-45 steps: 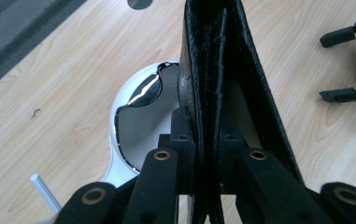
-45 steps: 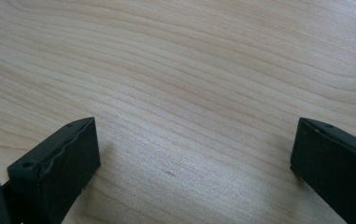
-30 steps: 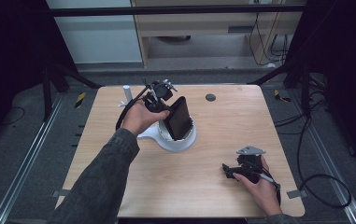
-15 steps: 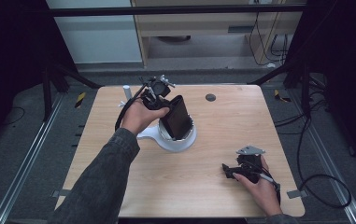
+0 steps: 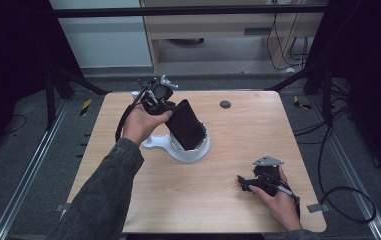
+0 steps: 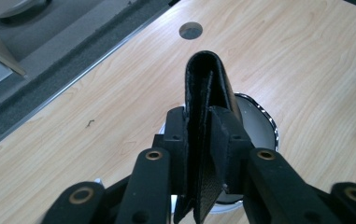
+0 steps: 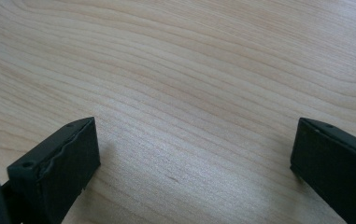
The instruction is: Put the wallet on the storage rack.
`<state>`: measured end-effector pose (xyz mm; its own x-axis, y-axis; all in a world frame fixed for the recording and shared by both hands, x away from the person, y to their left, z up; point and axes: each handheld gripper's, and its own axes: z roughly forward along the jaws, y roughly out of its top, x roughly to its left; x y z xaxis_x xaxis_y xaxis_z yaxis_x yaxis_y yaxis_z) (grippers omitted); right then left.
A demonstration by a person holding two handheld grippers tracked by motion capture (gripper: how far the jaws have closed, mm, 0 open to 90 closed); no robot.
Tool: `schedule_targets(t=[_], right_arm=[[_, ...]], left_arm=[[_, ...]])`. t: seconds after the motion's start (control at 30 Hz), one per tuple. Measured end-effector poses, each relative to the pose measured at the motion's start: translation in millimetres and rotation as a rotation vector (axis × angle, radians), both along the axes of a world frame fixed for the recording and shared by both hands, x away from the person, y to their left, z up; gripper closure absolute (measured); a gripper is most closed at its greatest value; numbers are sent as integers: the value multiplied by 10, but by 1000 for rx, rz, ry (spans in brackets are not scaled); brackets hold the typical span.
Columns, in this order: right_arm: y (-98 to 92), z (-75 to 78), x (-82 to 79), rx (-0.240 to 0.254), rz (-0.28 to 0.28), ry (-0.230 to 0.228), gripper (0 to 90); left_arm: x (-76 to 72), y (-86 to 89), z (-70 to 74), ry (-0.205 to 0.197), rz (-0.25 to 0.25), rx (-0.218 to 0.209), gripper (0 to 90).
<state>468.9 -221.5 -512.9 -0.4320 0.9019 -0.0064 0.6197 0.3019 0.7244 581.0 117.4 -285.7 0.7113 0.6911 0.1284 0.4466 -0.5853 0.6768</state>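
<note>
1. I am holding my left hand-held gripper [image 5: 170, 107] over the far left part of the desk [image 5: 218, 200], and it is clenching a black wallet [image 5: 185, 125] between its jaws.
2. Its jaws have just been closing, with the wallet between them; in the left gripper view the pads are pressing on both faces of the wallet [image 6: 208, 93], which is standing on edge and pointing away from me.
3. I am keeping the wallet tilted, its lower end sitting inside the white round holder [image 5: 188, 150] that is resting on the desk.
4. The holder's shiny rim [image 6: 264, 121] is showing just behind the wallet in the left gripper view.
5. My right hand-held gripper [image 5: 245, 182] is resting on the near right part of the desk, well apart from the wallet.
6. Its jaws are standing wide apart and released, with bare wood between them in the right gripper view [image 7: 189, 154].
7. A small dark round hole cover [image 5: 225, 104] is lying on the desk beyond the holder.
</note>
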Motion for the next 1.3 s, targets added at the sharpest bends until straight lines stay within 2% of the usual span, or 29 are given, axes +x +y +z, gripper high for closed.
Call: schedule_targets(t=[0.27,0.37,0.6,0.77,0.83,0.93,1.07,1.1,1.13,1.17,1.2,1.3], right_arm=[[2,1,-2,1,7,-1,16],[1,0,-2,-3,11,-4,16],[2,0,-3,-3,12,-5,17],[5,2,-6,-3,12,-2,16],[6,1,-6,-3,13,-3,16],[12,1,-10,1,12,-1,16],[13,1,-13,-1,12,-2,16],[12,1,-12,-2,14,-3,16],[15,1,-14,0,13,-2,16],[15,1,-14,0,13,-2,16],[13,1,-13,-2,14,-3,16],[13,1,-12,-2,13,-3,16]], left_arm=[[0,7,-8,-9,4,-8,786],[-24,13,-8,-24,2,-19,764],[-26,37,-16,-29,6,-29,735],[-39,72,26,-60,10,-55,693],[-75,111,72,-90,14,-81,670],[-141,146,114,-118,3,-89,645],[-266,186,153,-159,-4,-101,518],[-266,186,153,-159,-4,-101,482],[-338,205,154,-168,-23,-118,449],[-338,205,154,-168,-23,-118,416],[-407,210,139,-182,-35,-114,384],[-479,229,111,-178,-47,-134,289]])
